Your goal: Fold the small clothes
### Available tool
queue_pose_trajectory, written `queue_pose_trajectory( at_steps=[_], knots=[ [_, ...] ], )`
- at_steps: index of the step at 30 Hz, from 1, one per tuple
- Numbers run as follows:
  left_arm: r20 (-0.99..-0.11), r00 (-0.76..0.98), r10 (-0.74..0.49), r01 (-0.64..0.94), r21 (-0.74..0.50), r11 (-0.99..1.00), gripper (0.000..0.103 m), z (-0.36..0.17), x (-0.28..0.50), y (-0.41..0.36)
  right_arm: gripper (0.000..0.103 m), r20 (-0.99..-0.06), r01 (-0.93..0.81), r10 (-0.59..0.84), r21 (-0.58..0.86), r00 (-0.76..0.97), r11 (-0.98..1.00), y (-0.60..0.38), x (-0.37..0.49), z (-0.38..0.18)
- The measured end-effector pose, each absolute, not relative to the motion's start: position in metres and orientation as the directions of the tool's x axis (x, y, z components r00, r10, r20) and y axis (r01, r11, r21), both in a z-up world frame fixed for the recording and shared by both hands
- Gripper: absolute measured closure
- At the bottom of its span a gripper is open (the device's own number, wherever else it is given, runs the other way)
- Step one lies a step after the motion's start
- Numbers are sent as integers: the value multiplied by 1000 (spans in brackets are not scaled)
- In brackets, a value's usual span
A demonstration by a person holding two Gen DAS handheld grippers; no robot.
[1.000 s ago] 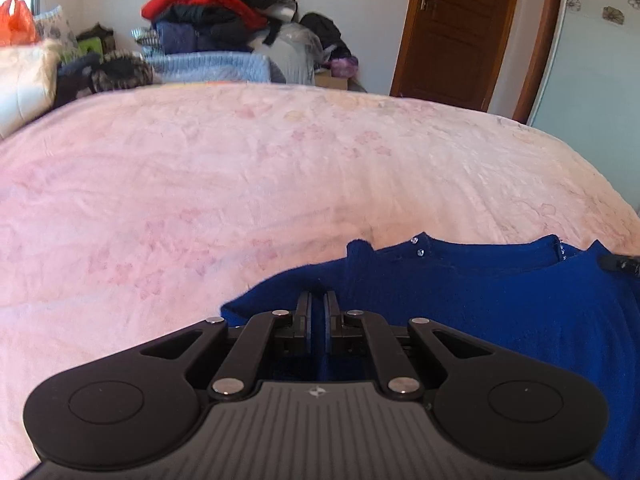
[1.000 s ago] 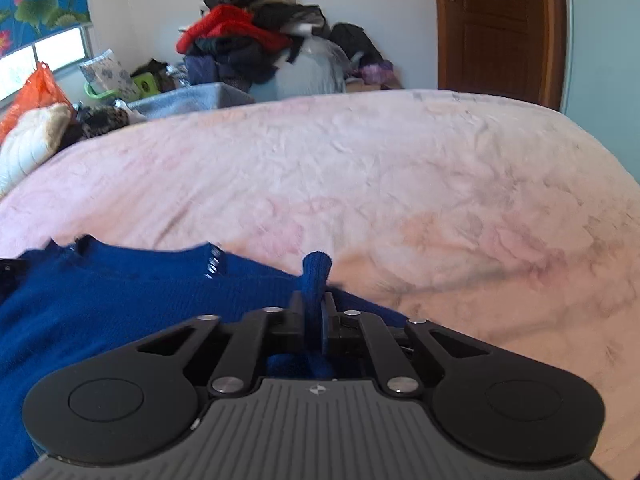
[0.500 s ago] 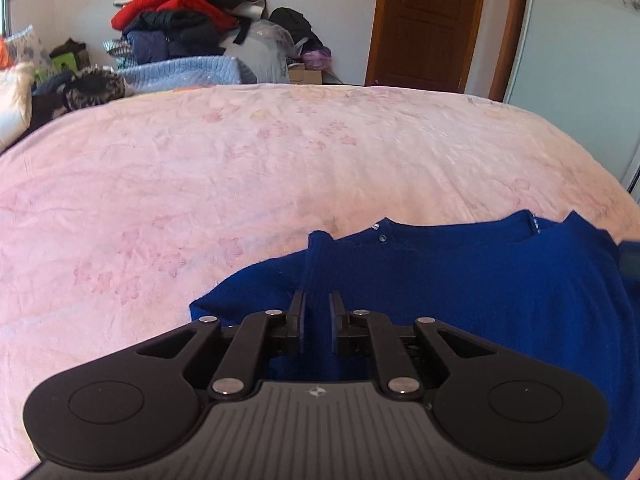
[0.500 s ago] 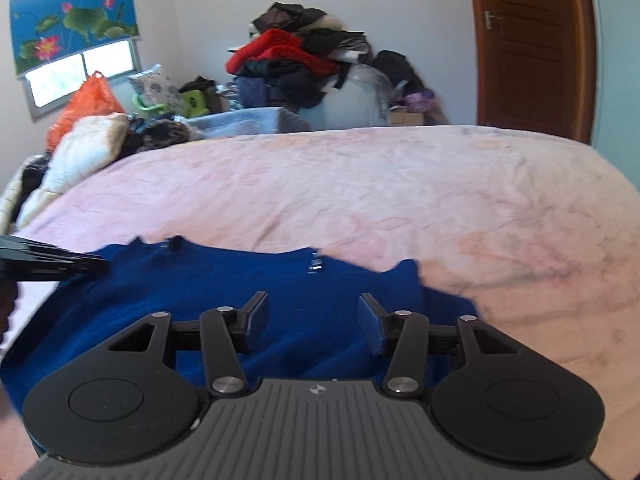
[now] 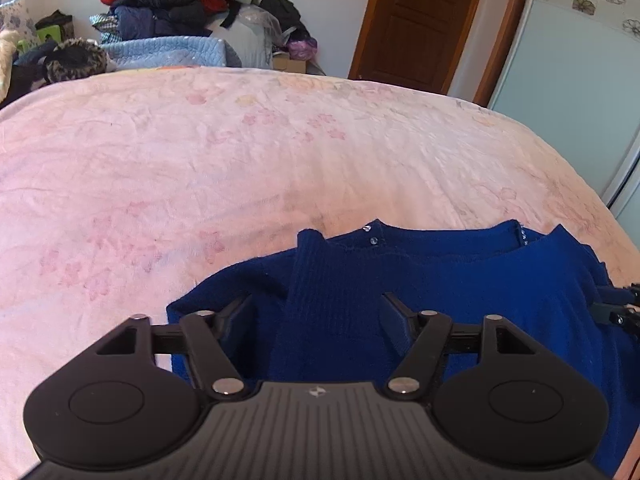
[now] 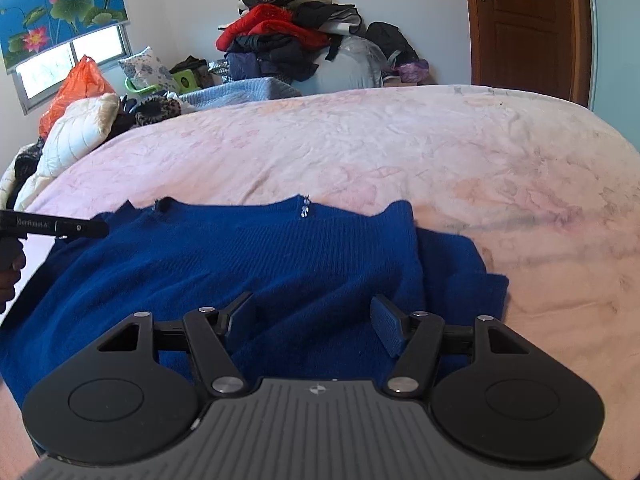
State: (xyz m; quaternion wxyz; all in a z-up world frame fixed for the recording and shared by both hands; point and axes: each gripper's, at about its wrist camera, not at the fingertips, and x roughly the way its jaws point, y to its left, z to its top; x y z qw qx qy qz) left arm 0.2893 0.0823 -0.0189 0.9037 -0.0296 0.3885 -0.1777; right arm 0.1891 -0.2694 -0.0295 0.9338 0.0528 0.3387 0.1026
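A small dark blue knit sweater (image 5: 460, 280) lies flat on the pink bedspread (image 5: 240, 168), neckline with small beads facing away. One sleeve is folded in over the body in the left wrist view (image 5: 316, 280); the other sleeve is folded in at the right in the right wrist view (image 6: 396, 248). My left gripper (image 5: 318, 316) is open above the folded sleeve, holding nothing. My right gripper (image 6: 312, 318) is open above the sweater's body (image 6: 240, 264), empty. The left gripper's fingers (image 6: 60, 227) show at the left edge of the right wrist view.
A pile of clothes (image 6: 288, 40) and a light blue quilt (image 5: 160, 50) lie beyond the far edge of the bed. Pillows and an orange bag (image 6: 76, 88) sit at the far left. A brown door (image 5: 416, 20) is at the back right.
Both grippers let go of the sleeves and opened: the right one first, the left one since half a second ago. Both pulled back from the sweater. The sleeves now lie folded on the body.
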Motion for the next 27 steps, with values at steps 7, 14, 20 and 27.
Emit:
queue_pose_trajectory(
  at_steps=[7, 14, 20, 27],
  knots=[
    [-652, 696, -301, 224, -201, 954, 99, -12, 282, 92, 35, -614, -157, 234, 177, 754, 972, -272, 189, -28],
    [-676, 702, -226, 201, -117, 973, 99, -19, 288, 84, 18, -614, -126, 210, 178, 760, 976, -281, 202, -28],
    [-675, 703, -222, 187, -126, 974, 98, -10, 278, 87, 19, -585, -78, 136, 124, 800, 989, -274, 190, -20],
    [-674, 730, -109, 113, -39, 993, 88, -3, 250, 80, 14, -673, -156, 145, 46, 725, 987, -247, 190, -35]
  ],
)
